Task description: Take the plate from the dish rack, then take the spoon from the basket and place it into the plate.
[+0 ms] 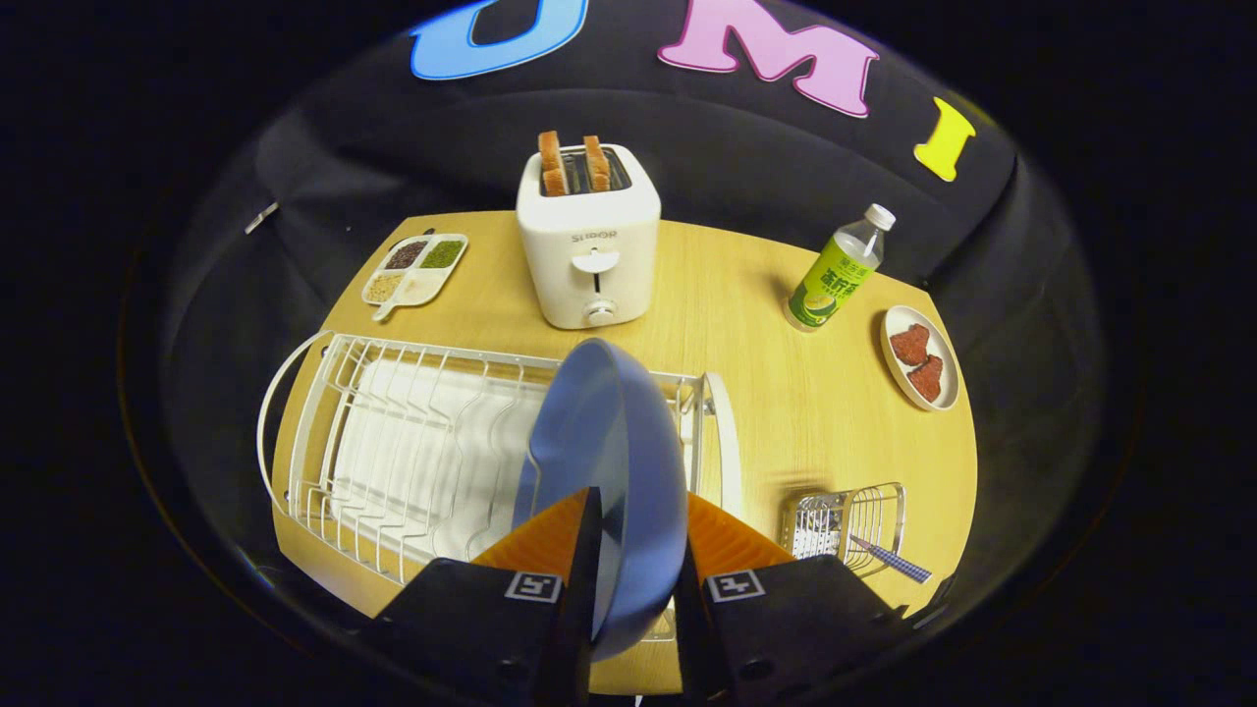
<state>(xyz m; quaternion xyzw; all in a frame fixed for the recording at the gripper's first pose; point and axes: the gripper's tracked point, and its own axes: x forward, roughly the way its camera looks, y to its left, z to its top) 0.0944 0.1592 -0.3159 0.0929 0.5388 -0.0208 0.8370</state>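
One plate (pixel 609 442) gripped (pixel 633 550) (spoon (pixel 889 558) basketed (pixel 847 520)).

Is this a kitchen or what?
Probably a pretend kitchen: a wooden table holds a toaster with bread, a dish rack and a spoon basket. The gripper grips a blue plate.

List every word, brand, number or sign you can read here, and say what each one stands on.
"SUPOR", slightly blurred: on the front of the toaster.
Bottle: the label carries print, too small to read.
Gripper: a black-and-white square marker on each finger, a pattern rather than words; the jaws are closed on the blue plate.
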